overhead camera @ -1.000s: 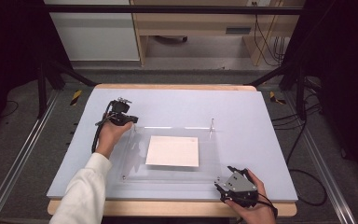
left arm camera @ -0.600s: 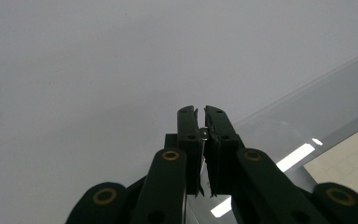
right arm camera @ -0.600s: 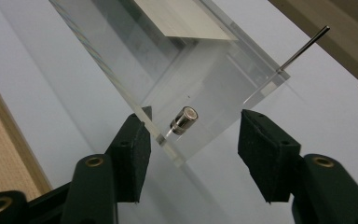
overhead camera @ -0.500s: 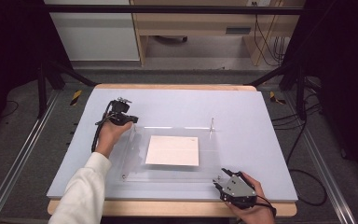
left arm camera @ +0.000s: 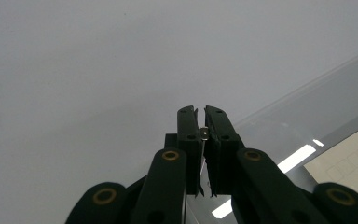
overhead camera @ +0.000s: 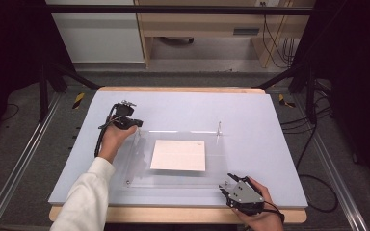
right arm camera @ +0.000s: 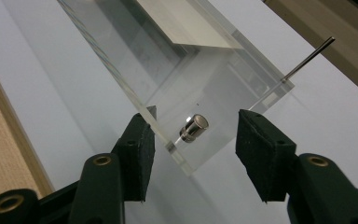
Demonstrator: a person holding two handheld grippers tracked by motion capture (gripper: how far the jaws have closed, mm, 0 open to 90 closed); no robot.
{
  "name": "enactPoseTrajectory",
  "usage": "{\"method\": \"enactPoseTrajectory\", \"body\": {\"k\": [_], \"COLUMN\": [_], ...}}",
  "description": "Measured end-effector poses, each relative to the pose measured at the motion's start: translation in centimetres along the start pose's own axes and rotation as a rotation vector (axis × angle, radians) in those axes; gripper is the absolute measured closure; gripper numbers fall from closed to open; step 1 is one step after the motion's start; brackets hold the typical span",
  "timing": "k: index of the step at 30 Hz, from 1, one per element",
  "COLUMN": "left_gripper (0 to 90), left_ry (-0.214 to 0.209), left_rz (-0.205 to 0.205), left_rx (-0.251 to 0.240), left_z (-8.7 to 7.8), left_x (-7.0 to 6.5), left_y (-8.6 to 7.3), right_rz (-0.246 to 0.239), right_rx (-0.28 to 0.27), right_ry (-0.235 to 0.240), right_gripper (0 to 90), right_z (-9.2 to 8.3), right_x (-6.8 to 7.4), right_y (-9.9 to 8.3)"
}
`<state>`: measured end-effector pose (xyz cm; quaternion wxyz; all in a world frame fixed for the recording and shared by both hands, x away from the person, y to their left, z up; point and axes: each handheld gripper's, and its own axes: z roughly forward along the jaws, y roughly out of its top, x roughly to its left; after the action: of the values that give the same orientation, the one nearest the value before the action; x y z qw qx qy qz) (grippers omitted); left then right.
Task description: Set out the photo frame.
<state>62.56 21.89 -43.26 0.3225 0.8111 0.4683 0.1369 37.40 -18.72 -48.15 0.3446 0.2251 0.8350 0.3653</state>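
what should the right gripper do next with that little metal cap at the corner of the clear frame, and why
Probably close the right gripper onto the metal cap. Its jaws, which have just been closing, stand apart on either side of the cap, not yet pressing it, at the near corner of the clear acrylic frame. The left gripper is already shut on a small metal piece at the far corner.

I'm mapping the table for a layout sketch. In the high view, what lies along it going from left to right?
Left gripper → white sheet under the clear acrylic plate → upright metal pin at the plate's far right corner → right gripper.
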Motion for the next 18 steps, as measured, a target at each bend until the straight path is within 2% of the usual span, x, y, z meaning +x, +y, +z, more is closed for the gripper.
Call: {"method": "enactPoseTrajectory", "body": {"k": [13, 16, 18], "left_gripper": [84.2, 83.7, 82.0], "left_ry": [0.007, 0.015, 0.033], "left_rz": [0.014, 0.032, 0.057], "left_rx": [-0.019, -0.034, -0.065], "left_z": [-0.08, -0.16, -0.33], "left_x": [-0.10, -0.17, -0.32], "left_y": [-0.28, -0.45, -0.60], "right_rz": [-0.019, -0.018, -0.015], "right_rx": [-0.008, -0.008, -0.009], "right_ry": [-0.008, -0.004, -0.006], "right_gripper": [46.9, 47.2, 47.5], "right_z": [-0.01, -0.10, -0.19], "right_x": [0.00, -0.10, -0.14], "right_y": [0.23, 0.33, 0.40]}}
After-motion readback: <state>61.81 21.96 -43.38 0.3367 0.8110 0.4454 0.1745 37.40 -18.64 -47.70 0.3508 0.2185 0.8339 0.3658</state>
